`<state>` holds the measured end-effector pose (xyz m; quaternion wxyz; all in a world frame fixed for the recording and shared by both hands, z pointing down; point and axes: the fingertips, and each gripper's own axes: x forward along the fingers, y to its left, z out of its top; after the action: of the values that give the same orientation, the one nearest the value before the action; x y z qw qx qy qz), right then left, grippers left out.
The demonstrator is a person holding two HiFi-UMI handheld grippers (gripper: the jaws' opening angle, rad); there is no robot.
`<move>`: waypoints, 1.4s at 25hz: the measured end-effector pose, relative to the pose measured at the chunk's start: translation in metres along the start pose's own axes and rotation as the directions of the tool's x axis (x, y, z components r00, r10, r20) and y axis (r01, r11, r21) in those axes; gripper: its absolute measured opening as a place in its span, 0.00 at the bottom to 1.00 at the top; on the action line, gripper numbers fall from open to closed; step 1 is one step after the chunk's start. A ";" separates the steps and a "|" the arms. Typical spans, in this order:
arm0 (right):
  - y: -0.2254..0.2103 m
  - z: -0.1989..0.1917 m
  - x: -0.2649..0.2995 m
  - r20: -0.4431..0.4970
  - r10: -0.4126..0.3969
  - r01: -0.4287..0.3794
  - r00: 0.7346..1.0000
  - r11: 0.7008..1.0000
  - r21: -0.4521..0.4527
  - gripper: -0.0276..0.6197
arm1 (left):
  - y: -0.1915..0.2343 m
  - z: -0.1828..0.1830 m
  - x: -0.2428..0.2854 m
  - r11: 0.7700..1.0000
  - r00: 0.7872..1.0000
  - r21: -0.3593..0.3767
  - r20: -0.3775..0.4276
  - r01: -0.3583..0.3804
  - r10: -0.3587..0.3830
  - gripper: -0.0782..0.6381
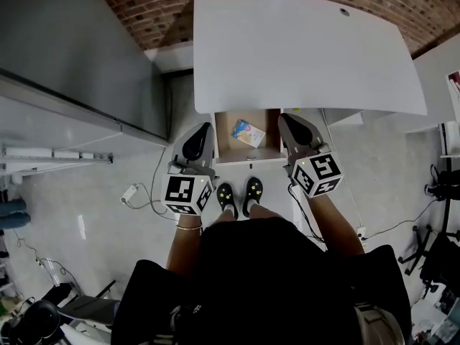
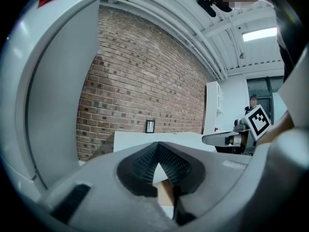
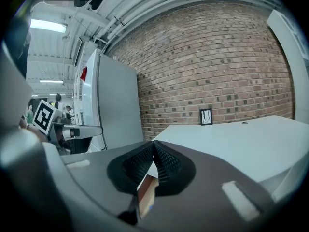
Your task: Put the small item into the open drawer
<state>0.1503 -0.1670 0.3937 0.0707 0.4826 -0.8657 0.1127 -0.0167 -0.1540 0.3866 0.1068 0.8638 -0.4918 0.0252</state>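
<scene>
Under the front edge of the white table an open wooden drawer stands pulled out. A small blue-and-white packet lies flat inside it. My left gripper hovers at the drawer's left side, shut and empty. My right gripper hovers at the drawer's right side, also shut with nothing in it. In the left gripper view the left gripper has its tips meeting, with the table beyond. The right gripper view shows the right gripper closed the same way, with the drawer's wood below.
A tall grey cabinet stands at the left against a brick wall. A power strip and cables lie on the floor at the left. The person's shoes stand just in front of the drawer. A small framed picture hangs on the wall.
</scene>
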 end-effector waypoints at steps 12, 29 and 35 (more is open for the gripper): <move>0.004 0.021 -0.016 0.047 0.016 -0.016 0.999 1.000 -0.002 0.06 | -0.015 0.014 0.000 0.999 1.000 0.028 0.000 0.025 -0.025 0.10; 0.003 0.031 -0.023 0.057 0.013 -0.013 0.998 1.000 0.006 0.06 | -0.032 0.030 0.009 0.996 0.997 0.059 0.014 0.069 -0.070 0.10; 0.007 0.030 -0.021 0.047 0.028 -0.028 0.999 1.000 0.001 0.06 | -0.026 0.033 0.006 0.997 0.998 0.060 0.020 0.058 -0.060 0.10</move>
<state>0.1551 -0.1539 0.3594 0.0482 0.4731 -0.8736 0.1032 0.0071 -0.1534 0.3511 0.0765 0.8809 -0.4663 0.0274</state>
